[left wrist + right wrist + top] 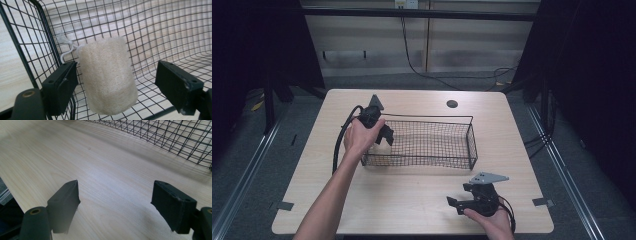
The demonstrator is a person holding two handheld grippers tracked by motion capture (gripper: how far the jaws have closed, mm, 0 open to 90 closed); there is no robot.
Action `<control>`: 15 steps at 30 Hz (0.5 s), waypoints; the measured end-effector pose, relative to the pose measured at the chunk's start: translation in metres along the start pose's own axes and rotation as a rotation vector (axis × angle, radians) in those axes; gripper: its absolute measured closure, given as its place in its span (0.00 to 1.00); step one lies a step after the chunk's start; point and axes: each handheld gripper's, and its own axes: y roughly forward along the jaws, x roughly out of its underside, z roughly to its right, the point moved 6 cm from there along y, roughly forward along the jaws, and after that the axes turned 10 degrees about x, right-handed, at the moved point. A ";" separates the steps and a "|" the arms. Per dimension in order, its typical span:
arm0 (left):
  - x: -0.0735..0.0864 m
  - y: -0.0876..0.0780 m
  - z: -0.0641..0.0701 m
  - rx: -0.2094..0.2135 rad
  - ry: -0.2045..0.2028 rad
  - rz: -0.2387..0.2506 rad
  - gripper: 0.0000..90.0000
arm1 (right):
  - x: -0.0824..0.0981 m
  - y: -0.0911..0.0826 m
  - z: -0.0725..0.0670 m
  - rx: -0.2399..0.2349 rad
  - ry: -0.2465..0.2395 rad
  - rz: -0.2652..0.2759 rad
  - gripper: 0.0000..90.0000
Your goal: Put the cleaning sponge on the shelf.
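At basket's left end: left gripper (117,82) gaping around pale cylindrical loofah sponge (108,77) in black wire mesh basket (422,145) | right gripper (120,205) wide, empty, low over light wooden table (412,195) | no writing legible

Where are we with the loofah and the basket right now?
Looks done: the loofah is inside the wire basket, at its left end. In hand: the left gripper brackets it with jaws open, one jaw near it. Left: whether it grips or withdraws is unclear. The right gripper idles open over the table.
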 end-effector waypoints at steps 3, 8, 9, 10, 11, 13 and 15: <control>-0.001 -0.005 0.003 0.033 0.042 0.043 0.20 | 0.000 0.000 0.000 0.000 0.000 0.000 0.24; 0.003 -0.010 0.006 0.065 0.079 0.051 0.20 | 0.000 0.000 0.000 0.001 0.001 0.000 0.24; 0.003 -0.012 0.006 0.060 0.087 0.054 0.20 | 0.000 0.000 0.000 0.000 0.001 0.000 0.24; 0.004 -0.013 0.007 0.068 0.094 0.064 0.20 | 0.000 0.000 0.000 -0.001 0.001 -0.001 0.24; 0.005 -0.015 0.007 0.081 0.112 0.057 0.20 | 0.000 0.000 0.000 -0.001 0.001 -0.001 0.24; 0.006 -0.016 0.006 0.089 0.127 0.048 0.20 | 0.000 0.000 0.000 0.000 0.000 0.000 0.24; 0.009 -0.017 0.004 0.101 0.152 0.050 0.21 | 0.000 0.000 0.000 0.001 0.001 0.000 0.24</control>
